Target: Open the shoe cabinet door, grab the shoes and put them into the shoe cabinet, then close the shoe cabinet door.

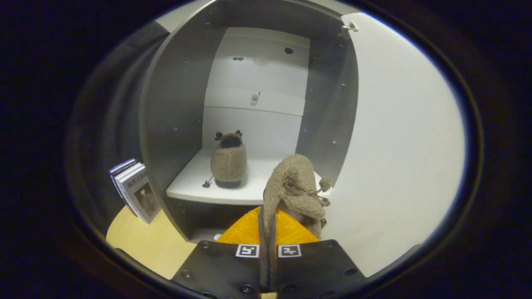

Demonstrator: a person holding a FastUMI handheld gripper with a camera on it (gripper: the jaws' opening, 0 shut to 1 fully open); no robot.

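Shoes come in a pair here, tan and fuzzy with dark trim, and they are apart. Far left, outside the cabinet [166, 124], a few books [135, 189] stand leaning against its grey left wall, on a pale yellow floor [141, 241]. Inside the open cabinet, the first shoe [228, 162] sits upright on the white shelf [191, 187], toward the shelf's left half and near the white back panel; a small dark cord end lies on the shelf just to its left. To the right and nearer, the second shoe [291, 187] hangs at the gripper [268, 232], its thin edge pinched between the two fingers, which are pressed close together on it (only a narrow strip of the fabric runs down between them). This held shoe hovers over the front right part of the shelf, its laces and a small pompom dangling on its right side. Further right, the white cabinet door [395, 145] stands swung open, with a metal hinge at its top corner.
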